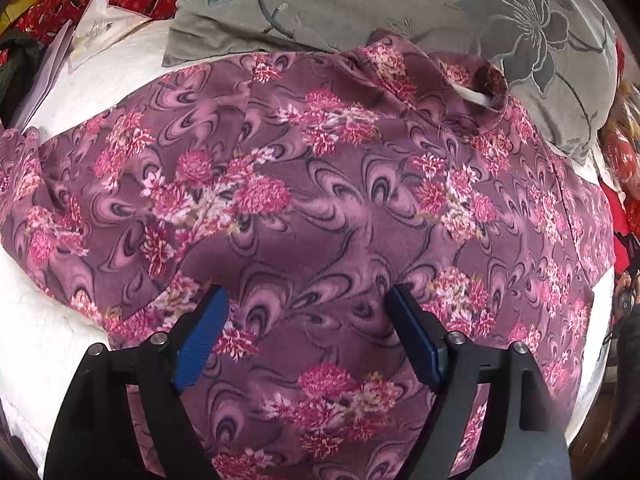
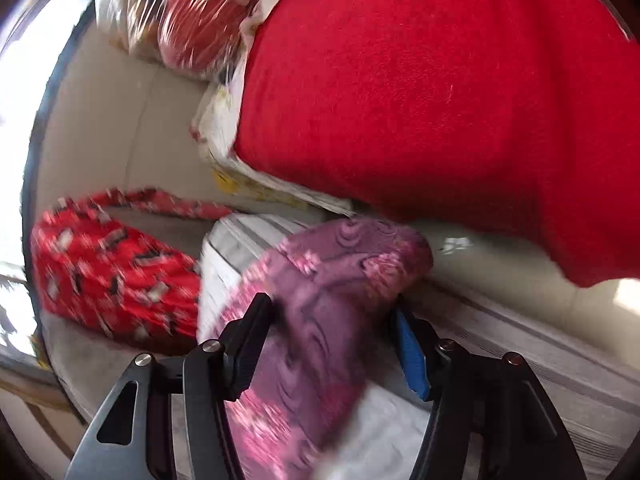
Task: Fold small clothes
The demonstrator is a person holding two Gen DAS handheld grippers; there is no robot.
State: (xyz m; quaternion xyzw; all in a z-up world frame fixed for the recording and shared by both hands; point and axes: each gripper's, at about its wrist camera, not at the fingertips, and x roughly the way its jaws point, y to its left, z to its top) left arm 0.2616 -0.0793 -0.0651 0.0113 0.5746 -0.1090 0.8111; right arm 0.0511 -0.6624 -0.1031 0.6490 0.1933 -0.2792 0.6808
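No readable labels or writing anywhere; the left gripper (image 1: 306,304) hangs with blue-padded jaws spread wide, nothing between them, right over the soft purple floral-print garment (image 1: 320,184) spread on a white fuzzy surface (image 1: 36,344). Beyond it sits a grey flower-embroidered cushion (image 1: 360,4). The right gripper (image 2: 330,312) has a bunched fold of that garment (image 2: 336,280) between its parted jaws, too blurry to tell whether it's pinching, with a bright red knit fabric (image 2: 440,100) ahead.

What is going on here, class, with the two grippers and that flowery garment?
A person is folding a purple floral top that lies spread on a white padded surface, collar toward a grey embroidered pillow. The left gripper hangs open over the middle of the garment, holding nothing. The right gripper has an end of the same fabric bunched between its wide-apart fingers, near a red blanket; the view is blurred, so a firm grip cannot be confirmed.
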